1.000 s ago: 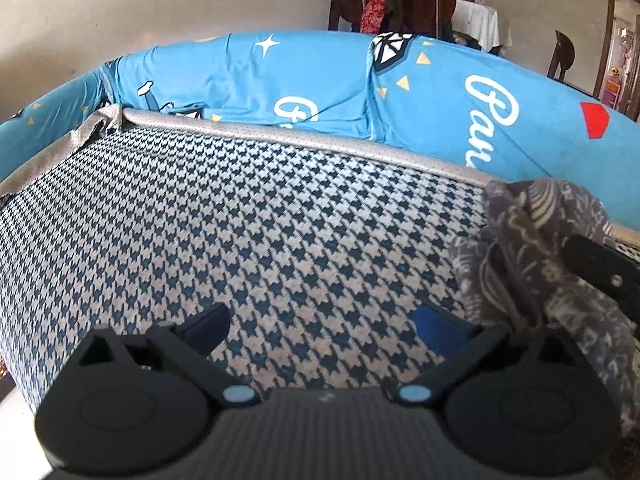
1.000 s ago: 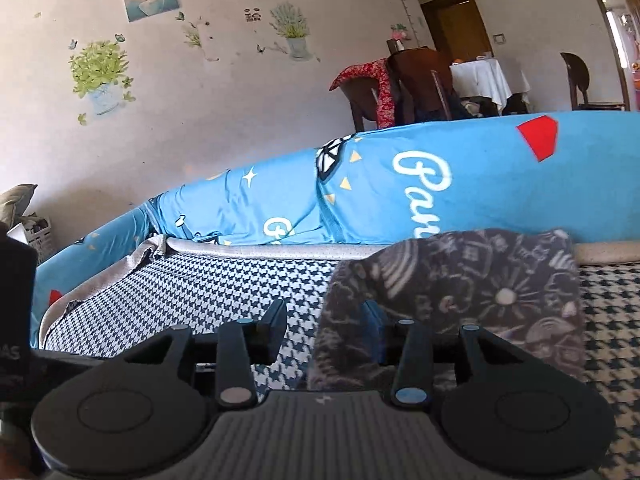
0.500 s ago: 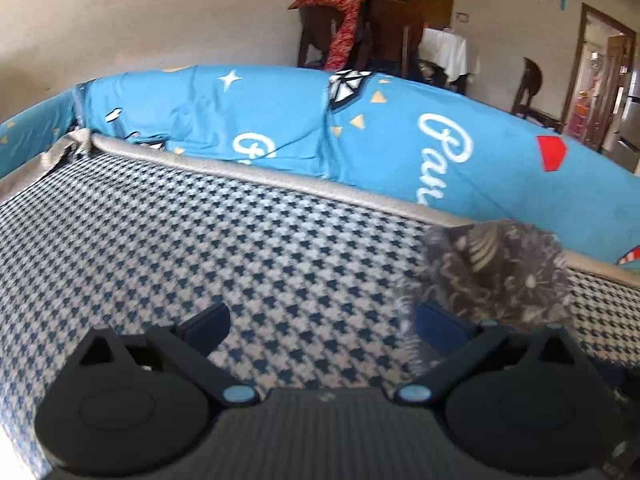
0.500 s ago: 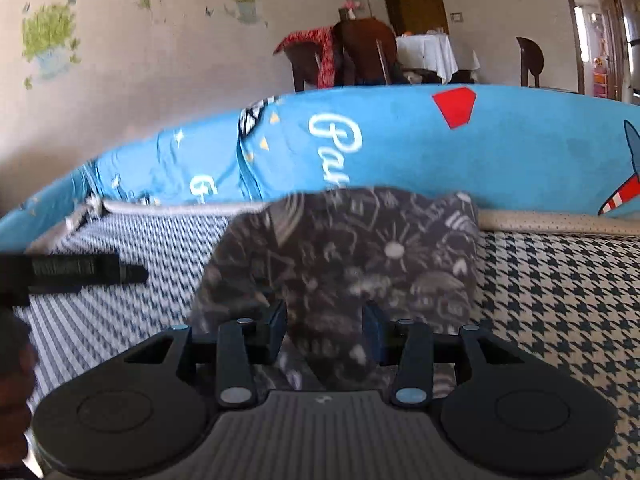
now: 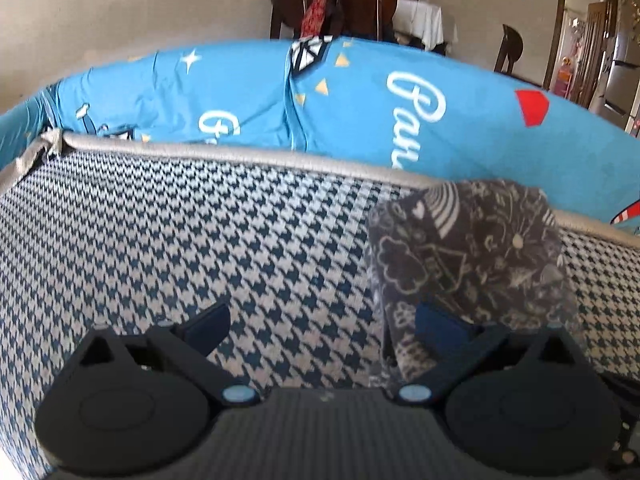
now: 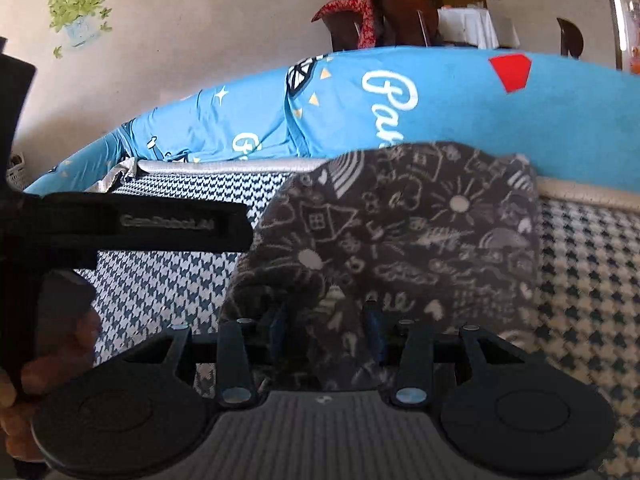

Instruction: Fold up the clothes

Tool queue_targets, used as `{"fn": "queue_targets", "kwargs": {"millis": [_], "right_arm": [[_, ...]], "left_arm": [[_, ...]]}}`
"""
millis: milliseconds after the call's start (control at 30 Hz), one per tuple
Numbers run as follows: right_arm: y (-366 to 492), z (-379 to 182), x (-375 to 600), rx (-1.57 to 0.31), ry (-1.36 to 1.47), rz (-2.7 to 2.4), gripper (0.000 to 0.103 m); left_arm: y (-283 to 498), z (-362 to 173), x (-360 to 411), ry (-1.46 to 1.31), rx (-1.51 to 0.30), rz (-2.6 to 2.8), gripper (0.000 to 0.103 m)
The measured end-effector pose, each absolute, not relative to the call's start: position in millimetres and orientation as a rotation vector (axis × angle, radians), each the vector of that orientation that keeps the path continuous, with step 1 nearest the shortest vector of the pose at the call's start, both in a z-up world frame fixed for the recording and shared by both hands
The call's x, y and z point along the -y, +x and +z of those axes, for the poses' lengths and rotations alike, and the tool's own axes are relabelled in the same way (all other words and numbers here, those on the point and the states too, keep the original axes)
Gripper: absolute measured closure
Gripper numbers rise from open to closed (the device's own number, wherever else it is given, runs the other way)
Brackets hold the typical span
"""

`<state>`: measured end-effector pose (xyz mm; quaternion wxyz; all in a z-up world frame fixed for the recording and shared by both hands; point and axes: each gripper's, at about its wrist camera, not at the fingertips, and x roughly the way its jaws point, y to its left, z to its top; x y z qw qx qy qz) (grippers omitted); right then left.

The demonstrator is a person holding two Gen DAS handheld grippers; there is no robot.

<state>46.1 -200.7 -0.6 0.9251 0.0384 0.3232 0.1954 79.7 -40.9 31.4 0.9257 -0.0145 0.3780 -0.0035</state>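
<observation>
Since a second ago, your right gripper has closed in on the dark doodle-print garment, its narrow jaws now bracketing the near edge; whether they actually pinch it, you cannot tell. That garment lies in a compact block on the houndstooth cushion, toward the far right by the blue cover. Your left gripper hangs wide and empty. Judge the cloth as light, limp and prone to slumping; take it by a folded edge or corner.
</observation>
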Motion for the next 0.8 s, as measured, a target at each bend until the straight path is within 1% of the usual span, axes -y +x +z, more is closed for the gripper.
{"fn": "queue_targets", "kwargs": {"millis": [100,133,300,400,800], "right_arm": [[45.7,-3.6,198.1,-0.671,0.080,0.415,0.060],[44.8,-3.4,197.2,-0.670,0.071,0.421,0.057],[45.6,-7.2,195.7,-0.691,0.051,0.426,0.050],[48.9,-12.6,195.7,-0.711,0.045,0.406,0.049],[51.0,-14.4,193.5,-0.705,0.042,0.419,0.036]], "left_arm": [[82.8,23.5,40.9,-0.030,-0.810,0.003,0.000],[83.9,20.9,40.9,-0.030,-0.821,0.006,0.000],[90.3,6.6,45.6,-0.002,-0.879,0.033,0.000],[91.9,3.3,47.8,0.014,-0.883,0.039,0.000],[99.1,-4.8,51.0,-0.007,-0.894,0.052,0.000]]}}
